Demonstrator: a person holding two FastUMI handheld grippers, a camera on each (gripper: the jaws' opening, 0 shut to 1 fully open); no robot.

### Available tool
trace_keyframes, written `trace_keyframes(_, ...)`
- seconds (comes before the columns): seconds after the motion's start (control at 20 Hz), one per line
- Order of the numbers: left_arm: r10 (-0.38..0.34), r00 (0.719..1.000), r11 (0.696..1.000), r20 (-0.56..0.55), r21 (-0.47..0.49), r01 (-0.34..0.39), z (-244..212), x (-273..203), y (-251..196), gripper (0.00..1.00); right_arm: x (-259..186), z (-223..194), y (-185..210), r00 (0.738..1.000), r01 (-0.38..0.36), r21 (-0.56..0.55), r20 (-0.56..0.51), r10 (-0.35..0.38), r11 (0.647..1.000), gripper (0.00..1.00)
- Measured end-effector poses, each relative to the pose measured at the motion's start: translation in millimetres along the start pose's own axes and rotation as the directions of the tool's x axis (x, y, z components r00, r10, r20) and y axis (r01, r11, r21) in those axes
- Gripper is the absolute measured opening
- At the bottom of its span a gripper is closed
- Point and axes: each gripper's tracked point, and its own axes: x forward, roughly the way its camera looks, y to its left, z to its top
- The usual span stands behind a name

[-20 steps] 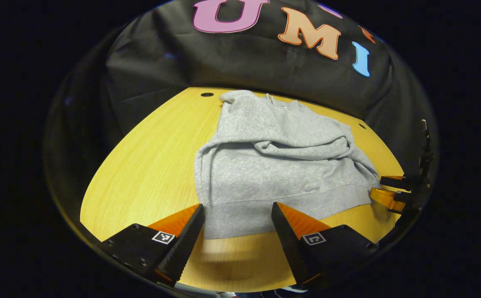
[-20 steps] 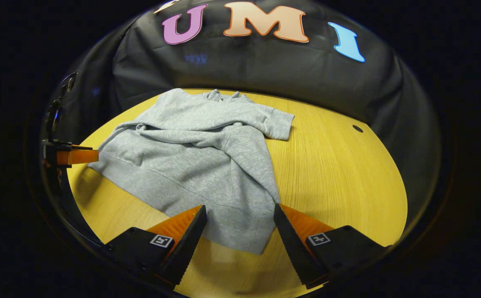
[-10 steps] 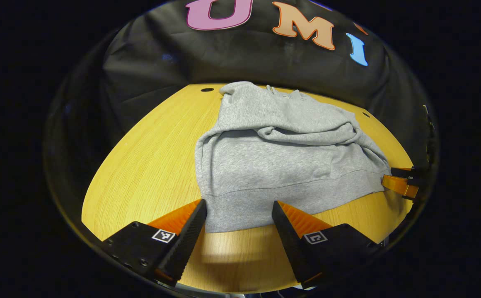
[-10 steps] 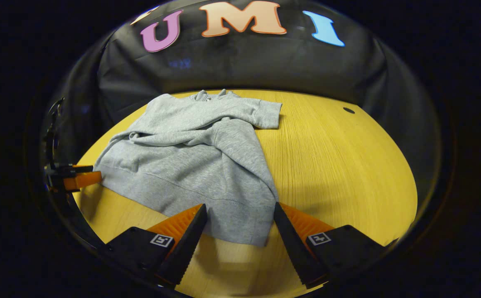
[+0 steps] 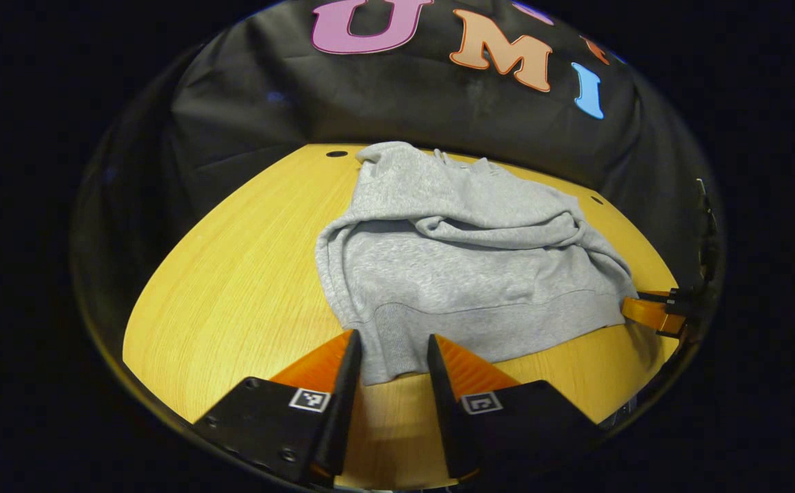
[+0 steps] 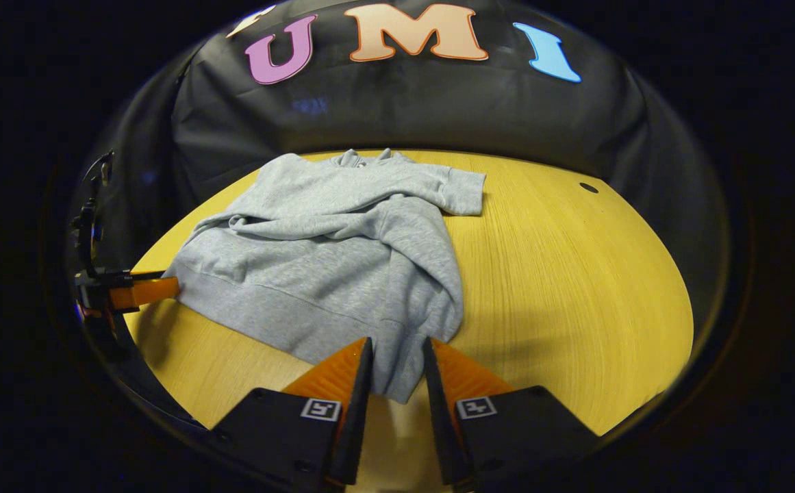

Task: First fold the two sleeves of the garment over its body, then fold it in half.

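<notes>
1. Since both sleeves already lie across the chest of the grey sweatshirt (image 5: 465, 274), the first part of the task looks done; the sweatshirt lies spread on the yellow tabletop (image 5: 233, 287), collar toward the far wall, hem toward the cameras.
2. What remains, as I judge it, is the fold in half: the hem has yet to be carried up to the collar.
3. In the left gripper view, the left tongs (image 5: 389, 356) stand narrowed around the near left corner of the hem, cloth bunched between the fingers; they appear clamped on it.
4. In the right gripper view, the right tongs (image 6: 397, 359) are likewise drawn in on the right hem corner, with the fabric gathered between them.
5. Compared with half a second ago, both tongs have gone from wide apart to nearly together, and each hem corner, flat then, now puckers into the grip.
6. The sweatshirt's body sits much as before.
</notes>
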Motion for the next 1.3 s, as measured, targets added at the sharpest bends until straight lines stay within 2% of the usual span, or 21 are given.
trace_keyframes(0.05, -0.026, 1.0, 0.999, -0.003, -0.023, 0.026, 0, 2, -5, 0.4, 0, 1, 1, 1.0, 0.001, 0.013, 0.002, -0.001, 1.0, 0.36)
trace_keyframes(0.1, -0.044, 0.999, 0.998, -0.004, -0.05, 0.044, 0, 1, -9, 0.31, 0, 0, 1, 1.0, 0.009, 0.021, -0.007, -0.009, 1.0, 0.25)
trace_keyframes(0.15, -0.05, 0.999, 0.996, -0.004, -0.072, 0.049, 0, 2, -10, 0.13, -1, 2, 2, 1.0, 0.011, 0.02, -0.004, -0.011, 1.0, 0.22)
trace_keyframes(0.25, -0.051, 0.999, 0.995, -0.011, -0.089, 0.05, 1, 1, -9, 0.05, -3, 2, 2, 1.0, 0.025, -0.004, -0.001, -0.025, 1.0, 0.14)
trace_keyframes(0.4, -0.034, 0.999, 0.996, -0.025, -0.079, 0.032, 1, 2, -10, 0.0, -2, 4, 2, 0.999, 0.038, -0.041, 0.002, -0.038, 0.998, 0.07)
trace_keyframes(0.75, -0.032, 0.999, 0.983, -0.019, -0.183, 0.027, 11, 0, -12, 0.0, -16, 22, 7, 1.0, -0.003, -0.024, 0.023, 0.004, 1.0, 0.07)
trace_keyframes(1.0, -0.089, 0.993, 0.952, 0.076, -0.286, 0.107, 52, -8, -33, 0.0, -23, 64, 10, 0.996, -0.027, 0.032, 0.086, 0.024, 0.999, 0.07)
trace_keyframes(1.3, -0.083, 0.978, 0.917, 0.194, -0.37, 0.151, 112, 1, -33, 0.0, -16, 117, 12, 0.985, -0.054, 0.024, 0.167, 0.05, 0.998, 0.07)
